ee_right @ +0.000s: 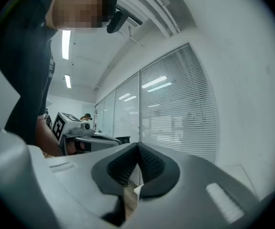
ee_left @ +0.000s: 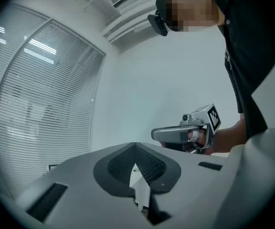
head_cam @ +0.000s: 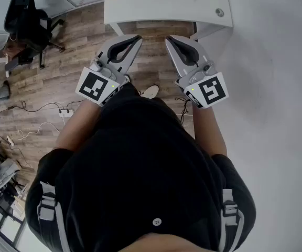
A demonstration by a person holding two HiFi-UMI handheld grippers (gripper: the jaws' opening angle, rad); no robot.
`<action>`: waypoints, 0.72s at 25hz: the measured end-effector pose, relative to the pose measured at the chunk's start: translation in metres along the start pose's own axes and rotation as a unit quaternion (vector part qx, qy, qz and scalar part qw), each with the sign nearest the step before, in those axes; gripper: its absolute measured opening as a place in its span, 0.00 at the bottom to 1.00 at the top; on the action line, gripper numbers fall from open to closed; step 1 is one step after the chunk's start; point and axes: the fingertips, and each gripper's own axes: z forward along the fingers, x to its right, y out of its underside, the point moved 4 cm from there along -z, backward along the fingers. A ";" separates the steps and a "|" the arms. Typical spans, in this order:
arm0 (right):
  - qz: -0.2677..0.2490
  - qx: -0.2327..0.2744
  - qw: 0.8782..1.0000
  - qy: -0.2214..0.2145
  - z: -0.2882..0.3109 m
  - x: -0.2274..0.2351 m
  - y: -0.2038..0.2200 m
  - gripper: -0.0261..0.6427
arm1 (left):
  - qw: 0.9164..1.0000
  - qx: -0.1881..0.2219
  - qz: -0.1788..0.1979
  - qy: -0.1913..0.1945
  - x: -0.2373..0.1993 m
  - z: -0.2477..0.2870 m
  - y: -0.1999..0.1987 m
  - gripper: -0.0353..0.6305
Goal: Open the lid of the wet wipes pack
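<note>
Head view shows no wet wipes pack, so I cannot tell its direction or long axis. A white rectangular table (head_cam: 166, 7) lies at 12 o'clock, equally near the grey left gripper (head_cam: 137, 39) and grey right gripper (head_cam: 169, 40), both closed on nothing.

An office: black swivel chair (head_cam: 28, 17), white desk (head_cam: 166, 3), full-height slatted blinds (ee_right: 175, 104).
</note>
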 end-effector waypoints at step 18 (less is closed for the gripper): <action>0.028 -0.006 0.999 0.030 0.014 -0.042 -0.001 0.06 | 0.999 -0.015 0.010 0.030 -0.013 -0.036 -0.006 0.06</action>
